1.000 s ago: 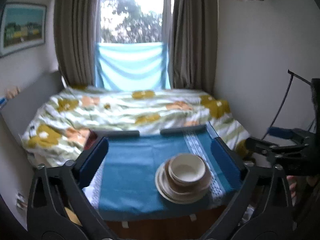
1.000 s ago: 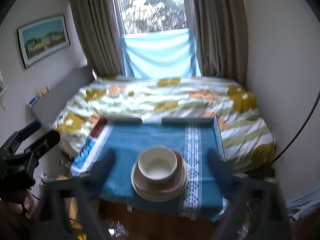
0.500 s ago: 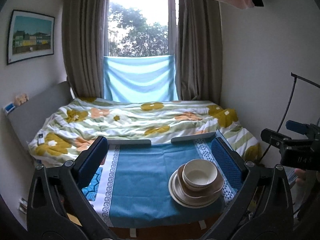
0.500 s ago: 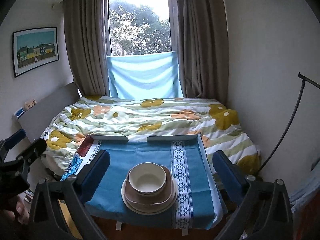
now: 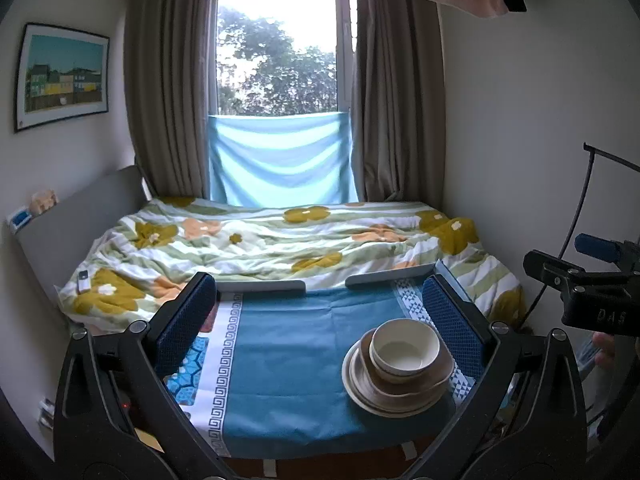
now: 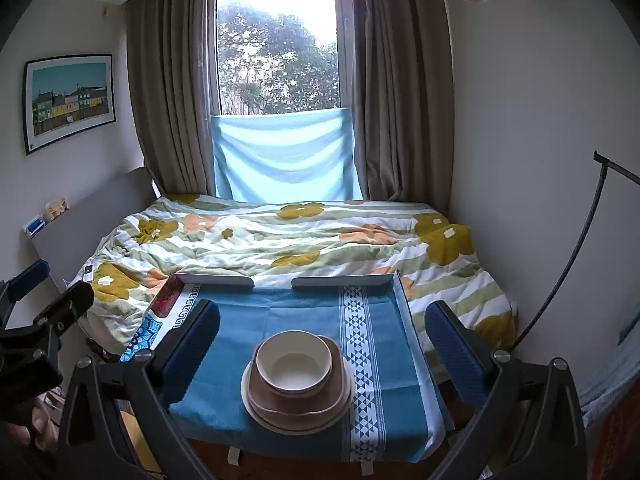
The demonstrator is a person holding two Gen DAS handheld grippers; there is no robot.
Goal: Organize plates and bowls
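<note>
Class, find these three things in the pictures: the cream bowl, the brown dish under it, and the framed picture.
cream bowl (image 6: 294,372), right wrist view, inner floor.
brown dish (image 6: 338,390), right wrist view, right rim.
framed picture (image 5: 62,76), left wrist view, centre.

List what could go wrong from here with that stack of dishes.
1. The cream bowl tops a stack of plates; a careless lift may drag the brown dish under it.
2. The stack sits near the table's front edge, so a nudge could tip it off.
3. The blue cloth may slide.

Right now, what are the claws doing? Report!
Both claws, left and right, open, empty. Bowl stacked on plates, untouched. Nothing blocking.
</note>
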